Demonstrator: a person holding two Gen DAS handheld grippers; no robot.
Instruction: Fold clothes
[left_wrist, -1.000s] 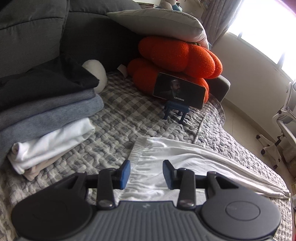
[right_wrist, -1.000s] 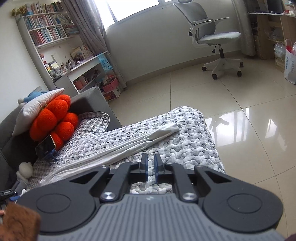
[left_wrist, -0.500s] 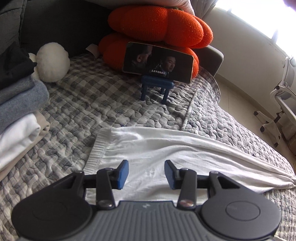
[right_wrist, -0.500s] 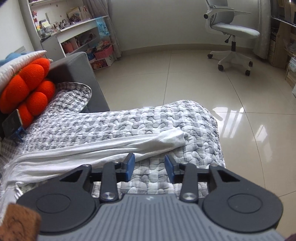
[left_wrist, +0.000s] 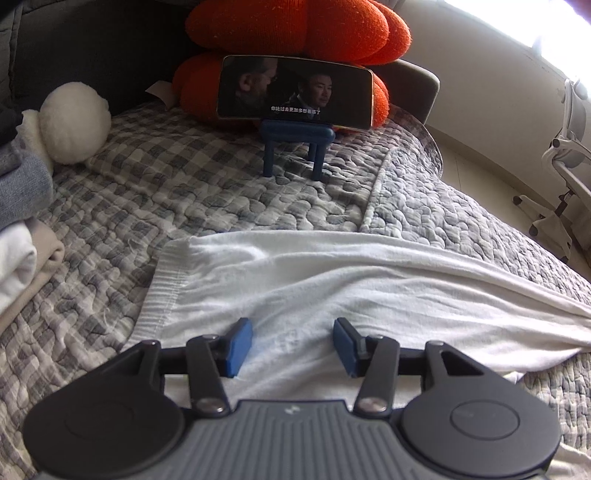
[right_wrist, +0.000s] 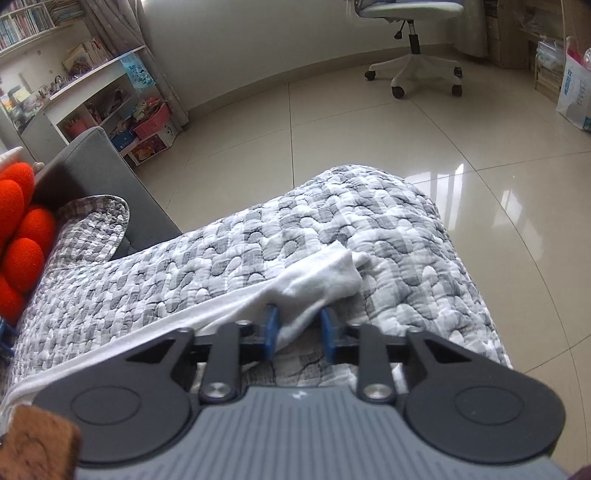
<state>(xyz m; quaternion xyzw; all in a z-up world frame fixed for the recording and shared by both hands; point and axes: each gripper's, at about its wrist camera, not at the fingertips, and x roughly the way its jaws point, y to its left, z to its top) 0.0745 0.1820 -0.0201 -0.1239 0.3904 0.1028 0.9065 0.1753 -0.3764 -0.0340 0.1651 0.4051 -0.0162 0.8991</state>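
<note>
White trousers (left_wrist: 332, 280) lie stretched across a grey checked quilt (left_wrist: 155, 192), ribbed waistband (left_wrist: 162, 288) at the left. My left gripper (left_wrist: 291, 345) stands open just over the waist area, blue pads on either side of flat cloth. In the right wrist view the leg end (right_wrist: 321, 278) of the same white trousers lies bunched near the quilt's (right_wrist: 295, 229) far corner. My right gripper (right_wrist: 299, 334) is open, with the cloth's edge between its blue fingers but not pinched.
A phone (left_wrist: 295, 92) on a blue stand (left_wrist: 295, 142) plays video in front of an orange cushion (left_wrist: 295, 26). A white plush (left_wrist: 70, 122) and a stack of folded clothes (left_wrist: 18, 236) sit at left. Tiled floor (right_wrist: 369, 133), office chair (right_wrist: 413, 66) and shelves (right_wrist: 92, 107) lie beyond the quilt.
Both grippers have dropped lower and closer to the trousers. The right gripper went from shut to open and now straddles the leg end; the left stays open over the waist.
</note>
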